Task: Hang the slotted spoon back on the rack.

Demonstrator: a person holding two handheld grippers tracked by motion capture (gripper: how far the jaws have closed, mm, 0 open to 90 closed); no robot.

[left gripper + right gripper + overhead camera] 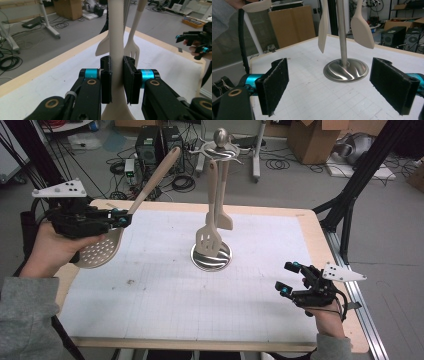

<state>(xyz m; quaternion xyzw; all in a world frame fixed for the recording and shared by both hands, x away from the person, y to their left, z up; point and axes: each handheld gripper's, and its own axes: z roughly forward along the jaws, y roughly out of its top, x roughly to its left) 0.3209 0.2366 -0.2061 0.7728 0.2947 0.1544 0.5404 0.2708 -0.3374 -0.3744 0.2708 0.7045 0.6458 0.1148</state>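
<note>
Glossy metal stand base [345, 70], matt beige plastic skimmer [100, 251], rough black fingers [275, 83]

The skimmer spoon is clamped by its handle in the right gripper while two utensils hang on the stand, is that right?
Not quite: the left gripper clamps the skimmer spoon by its handle, as the high view shows. The right gripper is open and empty. Two utensils do hang on the stand.

table: pale wooden edge [320, 227] framed a white gridded mat [165, 285] | floor: grey, strewn with black cables [182, 182] behind the table | two black computer towers [157, 142] stood beyond the far edge | cardboard boxes [312, 137] at far right | black tripod leg [360, 175] ran beside the table's right
</note>
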